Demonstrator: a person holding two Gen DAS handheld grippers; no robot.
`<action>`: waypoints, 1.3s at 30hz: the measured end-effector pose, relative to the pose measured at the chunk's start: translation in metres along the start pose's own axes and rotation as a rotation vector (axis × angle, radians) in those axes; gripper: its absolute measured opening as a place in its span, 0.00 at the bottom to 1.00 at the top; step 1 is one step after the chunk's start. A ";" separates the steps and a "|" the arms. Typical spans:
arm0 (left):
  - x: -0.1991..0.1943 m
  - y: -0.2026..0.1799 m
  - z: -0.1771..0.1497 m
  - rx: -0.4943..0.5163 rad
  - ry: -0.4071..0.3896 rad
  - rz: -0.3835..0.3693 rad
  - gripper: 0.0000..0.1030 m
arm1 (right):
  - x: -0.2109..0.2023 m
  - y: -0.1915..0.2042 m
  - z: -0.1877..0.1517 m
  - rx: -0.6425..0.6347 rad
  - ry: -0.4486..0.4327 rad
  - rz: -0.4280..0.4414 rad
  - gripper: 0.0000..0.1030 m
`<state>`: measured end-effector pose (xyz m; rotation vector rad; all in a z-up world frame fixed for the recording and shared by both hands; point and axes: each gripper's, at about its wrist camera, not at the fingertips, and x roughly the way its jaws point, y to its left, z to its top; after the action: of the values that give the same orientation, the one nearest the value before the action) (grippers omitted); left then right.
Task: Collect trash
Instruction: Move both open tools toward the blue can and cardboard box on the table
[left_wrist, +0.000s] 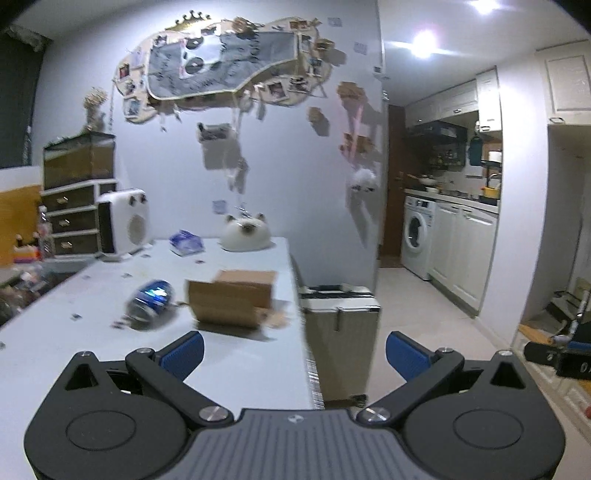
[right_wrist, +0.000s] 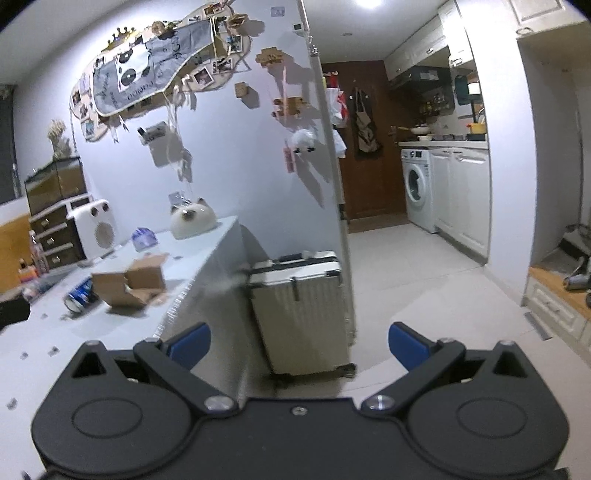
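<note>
A blue drink can (left_wrist: 149, 303) lies on its side on the white table (left_wrist: 74, 354), next to an open brown cardboard box (left_wrist: 231, 301). Both also show in the right wrist view, the can (right_wrist: 79, 295) left of the box (right_wrist: 129, 282). A crumpled blue-white wrapper (left_wrist: 185, 242) lies farther back; it also shows in the right wrist view (right_wrist: 144, 238). Small paper scraps dot the table. My left gripper (left_wrist: 294, 354) is open and empty, above the table's near right corner. My right gripper (right_wrist: 299, 347) is open and empty, off the table's right edge.
A cream suitcase (right_wrist: 299, 310) stands on the floor against the table's right side. A cat-shaped white object (left_wrist: 245, 236) and a white heater (left_wrist: 123, 225) stand at the table's far end. A drawer cabinet (left_wrist: 74, 218) is at far left. A kitchen with a washing machine (right_wrist: 419, 188) lies beyond.
</note>
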<state>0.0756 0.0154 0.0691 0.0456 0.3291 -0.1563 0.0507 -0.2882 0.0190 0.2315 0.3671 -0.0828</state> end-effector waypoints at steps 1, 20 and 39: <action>-0.001 0.009 0.003 0.009 -0.004 0.010 1.00 | 0.002 0.007 0.002 0.011 -0.006 0.008 1.00; 0.117 0.195 0.026 0.023 0.080 -0.012 1.00 | 0.074 0.122 -0.003 -0.052 -0.104 0.027 1.00; 0.287 0.239 -0.006 0.124 0.114 0.028 1.00 | 0.165 0.180 0.027 -0.255 -0.127 0.218 0.94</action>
<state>0.3800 0.2104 -0.0254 0.1820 0.4319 -0.1465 0.2353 -0.1261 0.0210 0.0125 0.2209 0.1629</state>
